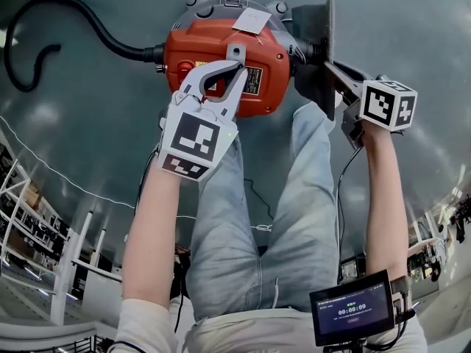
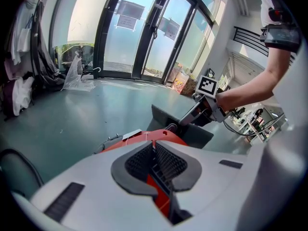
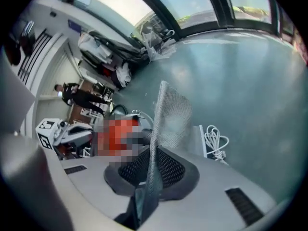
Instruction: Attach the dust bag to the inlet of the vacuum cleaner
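"Holding anything with the left?"

"Yes. My left gripper is clamped shut on a thin red rib atop the round red plastic vacuum cleaner, which sits on the grey-green floor."

"And the right?"

"My right gripper is pinched tight on the flat grey mesh dust bag, which stands on edge against the cleaner's dark inlet."

Head camera looks steeply down on the vacuum cleaner; claw cameras peer closely along their jaws. The left one shares it.
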{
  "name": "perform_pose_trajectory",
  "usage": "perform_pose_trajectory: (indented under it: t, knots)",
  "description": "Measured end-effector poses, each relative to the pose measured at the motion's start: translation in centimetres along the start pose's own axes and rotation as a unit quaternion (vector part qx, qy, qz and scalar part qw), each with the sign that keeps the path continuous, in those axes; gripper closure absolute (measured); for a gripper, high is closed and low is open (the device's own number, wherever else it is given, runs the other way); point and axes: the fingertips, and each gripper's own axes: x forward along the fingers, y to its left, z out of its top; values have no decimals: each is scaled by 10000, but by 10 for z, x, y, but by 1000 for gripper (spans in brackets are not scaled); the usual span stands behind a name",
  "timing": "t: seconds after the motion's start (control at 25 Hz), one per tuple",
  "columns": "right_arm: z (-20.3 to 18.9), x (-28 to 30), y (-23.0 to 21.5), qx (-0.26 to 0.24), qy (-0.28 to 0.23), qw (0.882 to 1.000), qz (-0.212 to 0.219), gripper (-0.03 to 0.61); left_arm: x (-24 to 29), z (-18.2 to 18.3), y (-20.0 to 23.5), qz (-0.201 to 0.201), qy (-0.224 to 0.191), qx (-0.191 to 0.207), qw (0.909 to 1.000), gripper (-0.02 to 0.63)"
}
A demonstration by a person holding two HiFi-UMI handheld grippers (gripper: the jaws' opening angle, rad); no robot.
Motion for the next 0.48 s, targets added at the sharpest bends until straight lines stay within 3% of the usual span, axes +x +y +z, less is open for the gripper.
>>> perform_pose_trajectory:
  t: [0.12, 0.24, 0.48]
  knots:
    - [0, -3, 14, 649, -23, 9965, 520, 557, 0, 9, -4, -21, -22, -17, 10000, 588]
    - [5, 4, 20, 968, -129, 9934, 604, 558, -1, 14, -6, -6, -71, -12, 10000, 590]
    - [-3, 1, 13, 209, 3, 9978, 629, 555, -2, 10, -6, -84, -36, -6, 10000, 591]
